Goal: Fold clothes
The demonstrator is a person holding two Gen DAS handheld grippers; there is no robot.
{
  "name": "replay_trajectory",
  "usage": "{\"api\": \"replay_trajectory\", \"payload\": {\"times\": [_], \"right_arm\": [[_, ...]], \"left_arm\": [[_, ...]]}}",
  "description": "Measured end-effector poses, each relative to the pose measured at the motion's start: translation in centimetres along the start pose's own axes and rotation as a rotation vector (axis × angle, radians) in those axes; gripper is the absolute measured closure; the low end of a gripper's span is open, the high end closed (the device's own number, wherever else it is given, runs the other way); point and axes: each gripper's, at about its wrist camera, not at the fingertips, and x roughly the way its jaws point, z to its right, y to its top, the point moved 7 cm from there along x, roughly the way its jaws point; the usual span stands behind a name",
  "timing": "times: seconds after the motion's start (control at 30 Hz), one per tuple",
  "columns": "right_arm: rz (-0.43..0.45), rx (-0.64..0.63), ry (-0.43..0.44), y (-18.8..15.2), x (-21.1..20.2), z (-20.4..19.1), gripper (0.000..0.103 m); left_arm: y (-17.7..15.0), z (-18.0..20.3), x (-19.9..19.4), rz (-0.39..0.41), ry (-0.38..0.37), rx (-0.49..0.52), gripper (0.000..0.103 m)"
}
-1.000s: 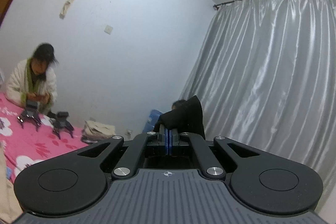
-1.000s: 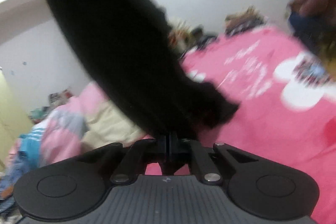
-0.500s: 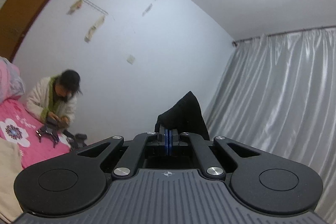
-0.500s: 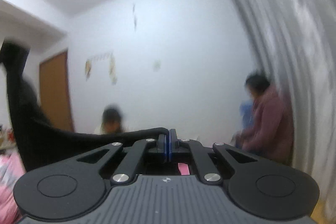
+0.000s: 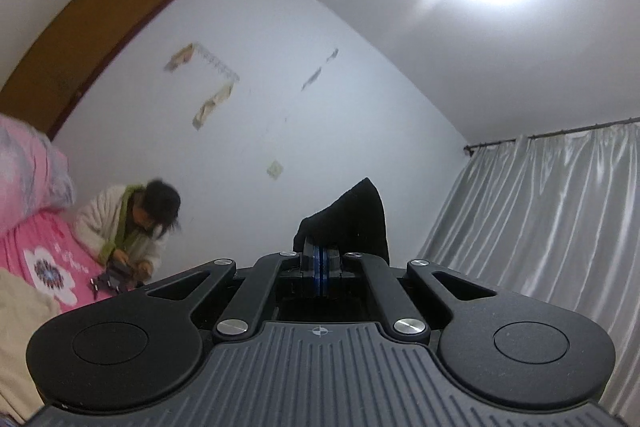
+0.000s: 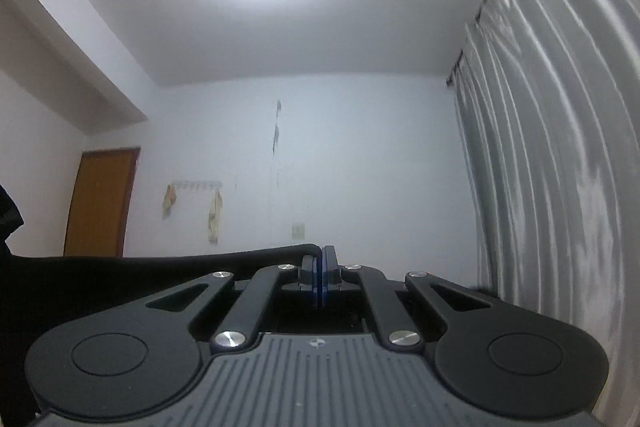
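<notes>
My left gripper is shut on a black garment; a fold of it stands up beyond the blue pads. My right gripper is shut on the same black garment, whose edge runs taut from the pads to the left side of the right wrist view. Both grippers are held high and point up at the walls and ceiling. The rest of the garment hangs out of view.
A bed with a pink flowered cover and a beige cloth lie low left. A person in a white coat sits at the bed. Grey curtains hang at the right. A brown door is on the far wall.
Both grippers have swung upward with the black garment; the bed has dropped out of the right wrist view and the ceiling light now shows in both views.
</notes>
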Motion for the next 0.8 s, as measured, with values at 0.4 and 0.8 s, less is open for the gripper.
{"api": "replay_trajectory", "payload": {"times": [0.4,0.8], "right_arm": [[-0.073,0.000,0.058,-0.9,0.6,-2.5,0.100],[-0.385,-0.017,0.052,-15.3,6.7,-2.5,0.100]], "left_arm": [[-1.5,-1.9,-0.5,-0.090,0.056,-0.043,0.103],[-7.7,-9.7,6.0,-0.246,0.191,-0.044,0.103]]}}
